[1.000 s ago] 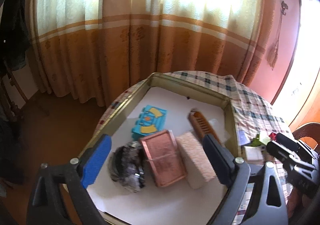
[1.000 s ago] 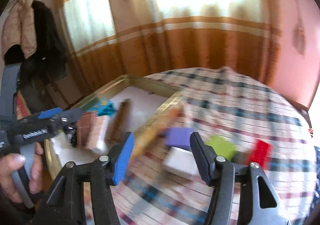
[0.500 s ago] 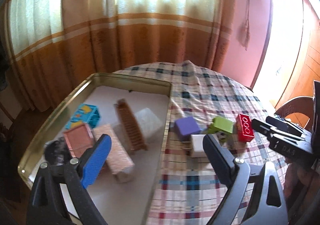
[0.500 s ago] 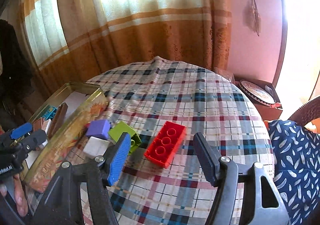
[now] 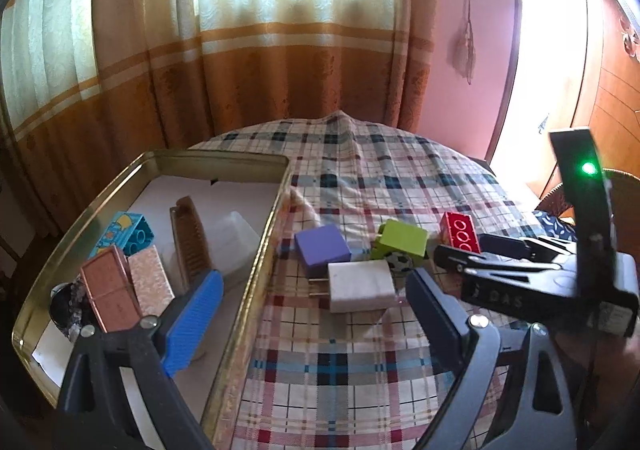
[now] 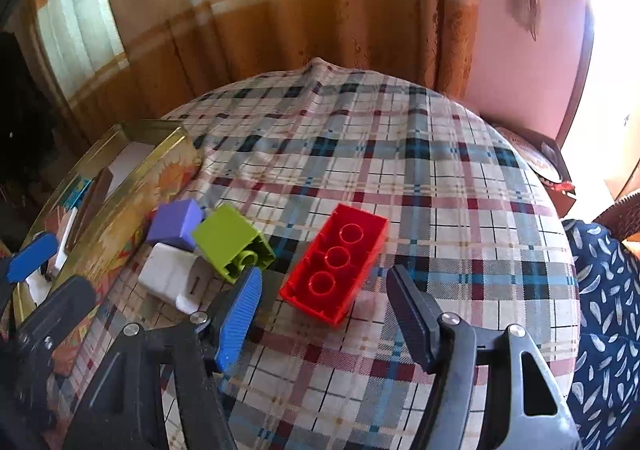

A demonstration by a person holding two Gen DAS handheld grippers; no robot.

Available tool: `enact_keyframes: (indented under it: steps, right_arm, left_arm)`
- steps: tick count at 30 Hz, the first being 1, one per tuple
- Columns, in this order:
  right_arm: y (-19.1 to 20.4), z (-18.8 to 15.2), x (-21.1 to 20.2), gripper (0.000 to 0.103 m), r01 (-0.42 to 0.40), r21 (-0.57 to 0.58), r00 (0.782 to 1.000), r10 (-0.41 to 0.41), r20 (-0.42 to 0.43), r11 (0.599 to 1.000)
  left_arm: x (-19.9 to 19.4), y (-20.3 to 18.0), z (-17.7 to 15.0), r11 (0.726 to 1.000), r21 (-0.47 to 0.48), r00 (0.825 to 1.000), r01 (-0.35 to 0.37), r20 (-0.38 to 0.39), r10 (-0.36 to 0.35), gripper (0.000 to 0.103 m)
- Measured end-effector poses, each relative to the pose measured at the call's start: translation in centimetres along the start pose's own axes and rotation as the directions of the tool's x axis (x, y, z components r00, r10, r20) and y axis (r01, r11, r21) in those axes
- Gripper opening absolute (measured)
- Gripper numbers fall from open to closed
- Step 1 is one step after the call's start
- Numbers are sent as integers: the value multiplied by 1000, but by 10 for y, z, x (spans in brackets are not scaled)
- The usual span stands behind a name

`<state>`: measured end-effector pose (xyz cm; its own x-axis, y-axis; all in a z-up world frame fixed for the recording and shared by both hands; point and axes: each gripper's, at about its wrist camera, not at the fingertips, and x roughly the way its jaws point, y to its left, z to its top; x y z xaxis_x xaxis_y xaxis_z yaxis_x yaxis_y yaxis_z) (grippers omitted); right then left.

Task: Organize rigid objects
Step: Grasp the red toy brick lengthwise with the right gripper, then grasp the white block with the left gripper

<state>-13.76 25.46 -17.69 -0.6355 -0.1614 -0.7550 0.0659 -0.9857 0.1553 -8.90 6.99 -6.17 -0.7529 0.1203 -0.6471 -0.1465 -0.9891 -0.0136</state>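
Observation:
A red brick (image 6: 335, 261) lies upside down on the plaid cloth, just ahead of my open, empty right gripper (image 6: 325, 310). It also shows in the left wrist view (image 5: 459, 230). Left of it lie a green brick (image 6: 232, 241), a purple block (image 6: 176, 223) and a white plug adapter (image 6: 172, 277). My left gripper (image 5: 316, 310) is open and empty, near the adapter (image 5: 360, 286) and the gold tin tray (image 5: 256, 250). The tray holds a blue brick (image 5: 128, 236), a brown comb (image 5: 190, 244), copper and pink boxes.
The round table (image 6: 400, 153) drops off behind and to the right. Curtains (image 5: 240, 49) hang behind it. A wicker chair with blue cloth (image 6: 604, 290) stands on the right. The right gripper's body (image 5: 520, 278) sits at the left wrist view's right.
Both grippers swung right, from over the tray to the loose blocks. The right gripper has moved closer to the red brick. Both stayed open.

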Motion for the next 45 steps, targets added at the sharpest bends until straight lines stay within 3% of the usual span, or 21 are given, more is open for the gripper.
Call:
enact_keyframes:
  steps: [2,4,8,18,23,28,40,43,45]
  right_arm:
    - [-2,2,5,62,8,12,1000,-8,-12,1000]
    - [1,2,8,48,16,-7,1000,-16,-26,1000]
    - [4,1,9,35,3,-24,1000,-4,-25,1000]
    - [-16,-2,-4,35,2,78,1000,-4,19,997]
    - [-25,-4,-8,35,-13,107,999,10,30,994]
    - [-24,-5,-8,35,-19,110,999,16,29,994]
    - [-24,-5,-2,35,-32,123,999,31,13,992]
    - [-25,-5,-2,35,-35,127,999,34,17,991]
    - [-26,-5,-1,35,-38,133,999,36,17,990]
  left_arm:
    - [0,-3,0,1000,4,1000,4,0,-4,94]
    - [2,-8,-1,1000,13,1000,11,-1,-10,94]
    - [2,-16,-3,999,34,1000,22,-1,-22,94]
    - [6,-20,-9,997,53,998,62,-22,-61,93]
    - [17,-29,-11,995,83,997,58,-62,-53,75]
    - [34,-38,-10,993,85,989,84,-126,-73,69]
    - [72,-32,-5,995,21,970,95,-225,-88,69]
    - [77,-30,-5,994,3,965,108,-239,-104,54]
    - [76,-31,-5,993,9,966,115,-236,-109,53]
